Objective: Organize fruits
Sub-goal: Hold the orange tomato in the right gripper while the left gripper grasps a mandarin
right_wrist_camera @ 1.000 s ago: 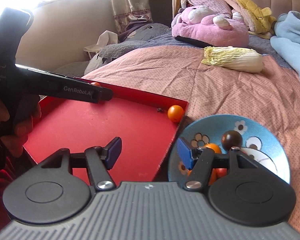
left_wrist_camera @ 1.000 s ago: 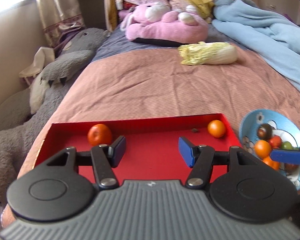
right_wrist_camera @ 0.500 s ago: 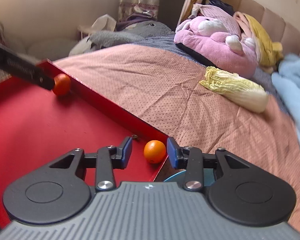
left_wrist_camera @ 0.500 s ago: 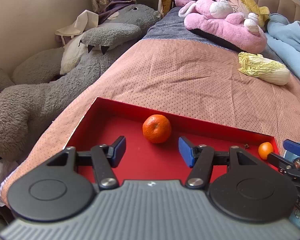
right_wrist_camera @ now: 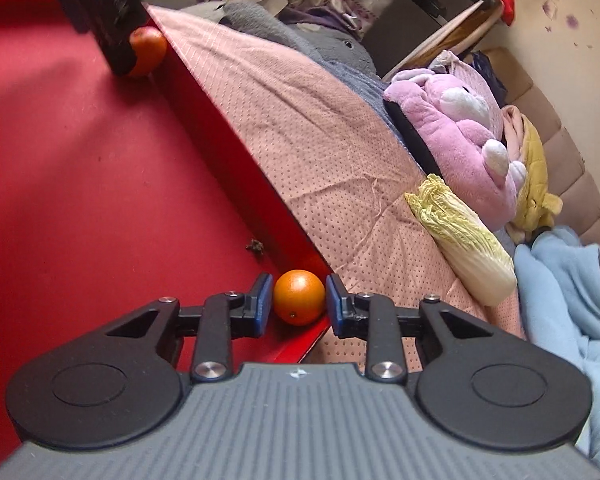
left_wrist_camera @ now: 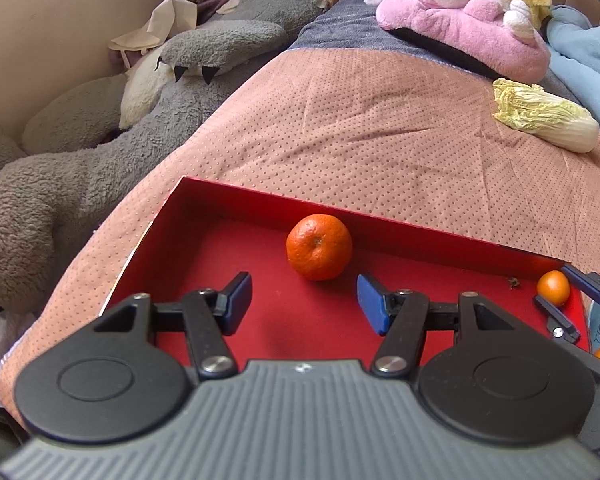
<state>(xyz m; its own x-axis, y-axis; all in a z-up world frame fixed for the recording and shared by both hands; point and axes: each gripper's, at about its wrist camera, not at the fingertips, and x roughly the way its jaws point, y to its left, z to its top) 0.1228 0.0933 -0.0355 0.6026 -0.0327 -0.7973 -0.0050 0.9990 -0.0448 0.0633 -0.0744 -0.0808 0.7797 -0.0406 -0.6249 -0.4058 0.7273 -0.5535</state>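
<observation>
Small orange point(right_wrist_camera: 299, 297) between right gripper point(right_wrist_camera: 294, 300) jaws.

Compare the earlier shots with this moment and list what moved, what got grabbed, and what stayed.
The right gripper left the blue bowl and now brackets the small orange in the red tray's corner, jaws narrowed but not clearly clamped. The left gripper swung toward the tangerine against the far wall, jaws wide, nothing held. Both fruits, the tray and the cabbage stayed put.
</observation>
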